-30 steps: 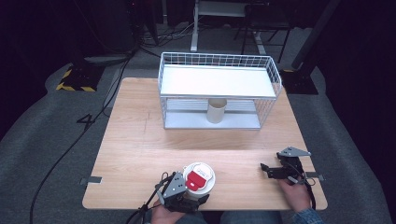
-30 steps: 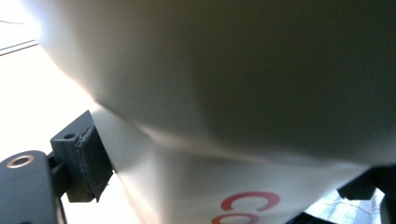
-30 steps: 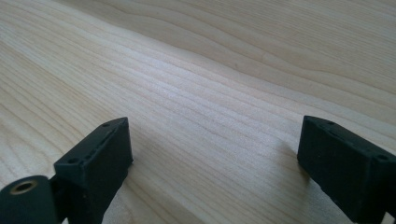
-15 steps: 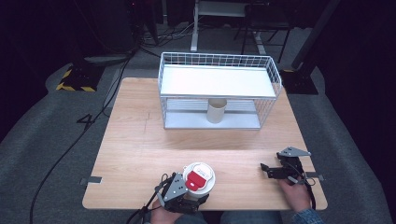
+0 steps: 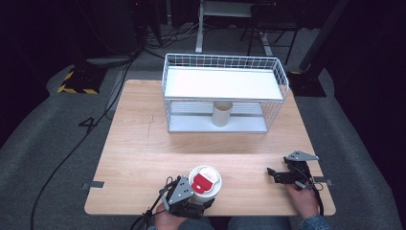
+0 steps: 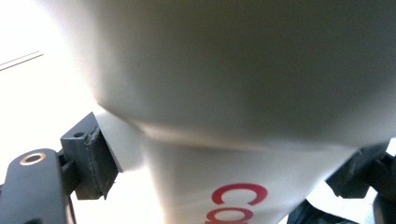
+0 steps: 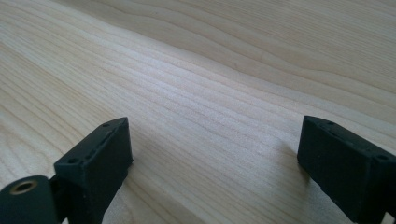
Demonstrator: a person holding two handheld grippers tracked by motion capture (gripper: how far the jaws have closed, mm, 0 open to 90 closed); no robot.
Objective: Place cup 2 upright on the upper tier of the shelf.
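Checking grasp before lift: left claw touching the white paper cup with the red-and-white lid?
Touching. In the left gripper view both black pads press the sides of the white paper cup, no gap showing at either side of the left claw.

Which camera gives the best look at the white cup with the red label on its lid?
The high view: the whole cup stands at the table's near edge, its lid on. The left gripper view has its side close and blurred, red lettering showing.

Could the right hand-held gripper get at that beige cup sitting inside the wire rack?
Probably yes. The right hand-held gripper is open and empty, the bare table lies between, and the wire rack looks open at the front where the beige cup stands.
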